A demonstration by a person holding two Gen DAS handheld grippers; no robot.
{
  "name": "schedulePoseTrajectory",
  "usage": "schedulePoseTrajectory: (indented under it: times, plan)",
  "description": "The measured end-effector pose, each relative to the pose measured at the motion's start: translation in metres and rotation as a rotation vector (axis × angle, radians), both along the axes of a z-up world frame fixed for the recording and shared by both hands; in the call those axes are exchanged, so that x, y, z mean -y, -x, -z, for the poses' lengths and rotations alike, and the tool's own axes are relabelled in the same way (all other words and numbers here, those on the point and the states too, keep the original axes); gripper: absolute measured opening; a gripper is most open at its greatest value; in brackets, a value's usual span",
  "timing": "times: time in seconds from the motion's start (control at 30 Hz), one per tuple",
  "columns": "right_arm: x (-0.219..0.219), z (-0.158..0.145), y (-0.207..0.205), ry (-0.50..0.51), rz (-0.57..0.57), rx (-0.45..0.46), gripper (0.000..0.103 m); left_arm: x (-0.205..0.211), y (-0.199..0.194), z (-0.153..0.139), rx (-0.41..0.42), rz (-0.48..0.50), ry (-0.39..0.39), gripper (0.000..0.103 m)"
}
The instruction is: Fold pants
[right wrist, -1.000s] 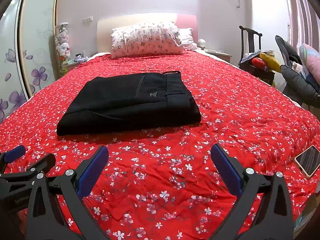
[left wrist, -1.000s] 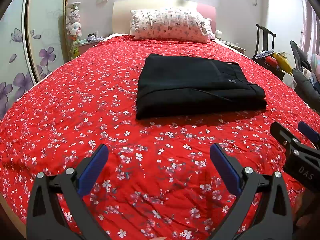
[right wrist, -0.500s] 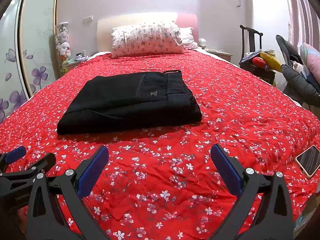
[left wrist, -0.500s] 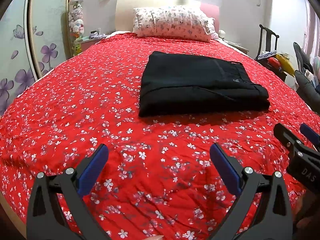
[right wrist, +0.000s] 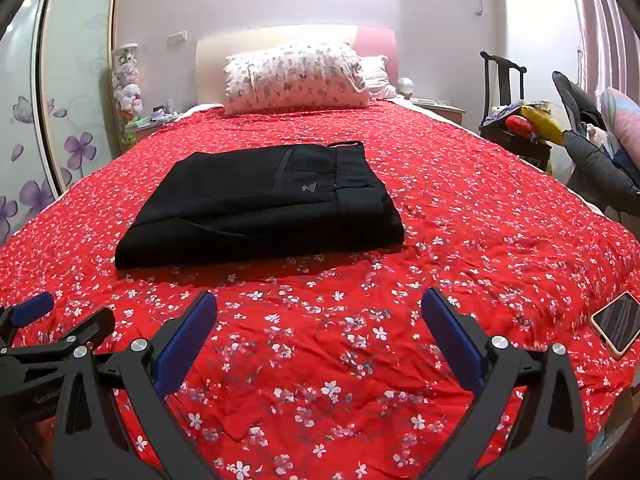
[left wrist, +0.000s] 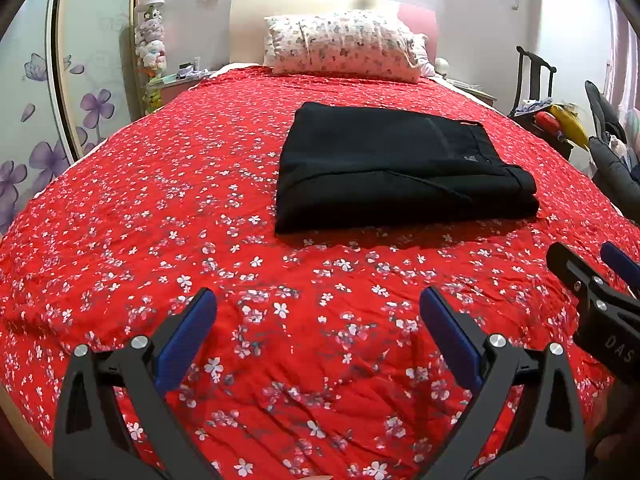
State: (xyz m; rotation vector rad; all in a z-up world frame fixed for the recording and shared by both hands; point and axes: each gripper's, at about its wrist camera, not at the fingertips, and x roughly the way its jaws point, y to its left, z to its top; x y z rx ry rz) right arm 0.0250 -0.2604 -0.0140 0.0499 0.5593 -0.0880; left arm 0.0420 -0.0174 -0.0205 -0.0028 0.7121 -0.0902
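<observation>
- The bed point(left wrist: 120, 208), covered in a red floral spread, fills both views and carries everything; a patterned pillow point(left wrist: 340, 46) lies at its far end, well beyond both tongs.
- The pants point(left wrist: 396, 172) lie ahead of both tongs, already folded into a flat, compact black rectangle. Its long axis runs across the line of the tongs, waistband end toward the right.
- From the left tongs point(left wrist: 318, 320) the bundle sits ahead and somewhat to the right; from the right tongs point(right wrist: 320, 320) it sits ahead and to the left. It lies between the two lines of reach, and neither hand is clearly the nearer.
- Both tongs are spread wide with nothing between the blue pads, hovering over bare bedspread apart from the cloth.
- The fold looks finished; any further halving would probably call for a forward reach to the short ends.
- A phone point(right wrist: 618, 326) lies on the spread just right of the right tongs.
</observation>
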Motion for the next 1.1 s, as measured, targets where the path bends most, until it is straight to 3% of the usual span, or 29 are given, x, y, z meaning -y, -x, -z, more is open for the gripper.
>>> schedulePoseTrajectory:
  times: [1.1]
  plan:
    - [0.002, 0.0005, -0.0007, -0.006, 0.0, -0.004, 0.102, 0.0013, -0.0013, 0.0029, -0.009, -0.001, 0.0, 0.101]
